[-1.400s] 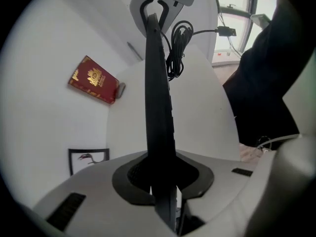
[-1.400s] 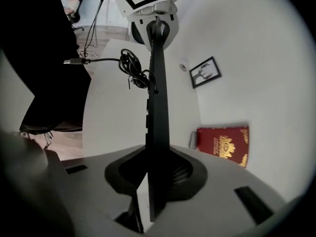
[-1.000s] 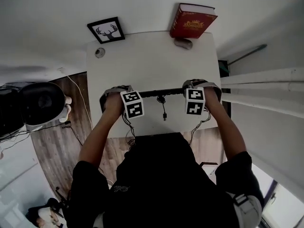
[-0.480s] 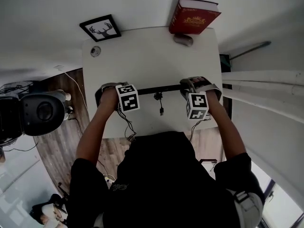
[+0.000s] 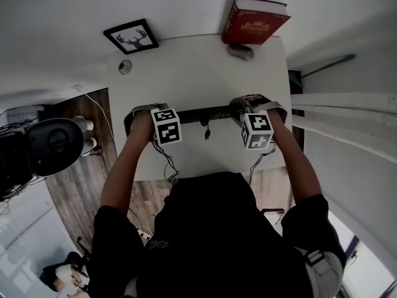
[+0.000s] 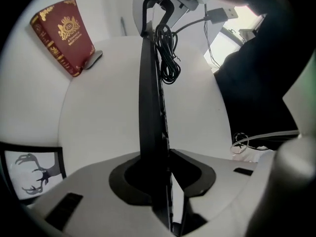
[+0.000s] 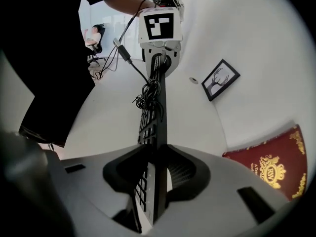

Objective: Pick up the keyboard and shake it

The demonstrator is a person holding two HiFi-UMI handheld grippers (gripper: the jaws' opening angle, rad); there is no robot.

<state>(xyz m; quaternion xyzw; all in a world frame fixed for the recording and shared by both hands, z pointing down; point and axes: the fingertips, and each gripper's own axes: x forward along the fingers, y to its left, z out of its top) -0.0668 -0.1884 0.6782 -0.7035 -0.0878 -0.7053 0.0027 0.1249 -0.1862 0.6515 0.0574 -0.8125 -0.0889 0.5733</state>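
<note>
Keyboard (image 5: 205, 112) is up off the counter (image 5: 186, 73), and I've got it on edge, strung between my two grippers across the middle of the head view. Pickup looks done to me. The shake is the part in hand or still to come; one frozen moment won't tell me which.

Left gripper (image 6: 165, 157) has the left end of the board between its jaws. The jaws are easing open, yet the pads look pressed on the edge. Right gripper (image 7: 158, 149) is closing on the right end, key rows showing between its pads. The coiled cable (image 6: 168, 58) dangles from the board's middle, toward 6 o'clock in the head view, and I'd guess it will swing about when I shake.

Now the room. A pale wall (image 5: 186, 2) runs along the far side at 12 o'clock, with wood floor (image 5: 74, 185) at 8 o'clock. The counter is white and mostly bare. A red book (image 5: 254, 22) leans up at its 1 o'clock corner, and a framed antler picture (image 5: 131, 37) sits at 11 o'clock. Just below the frame lies a small round disc (image 5: 125, 67); I can't tell what that is.
</note>
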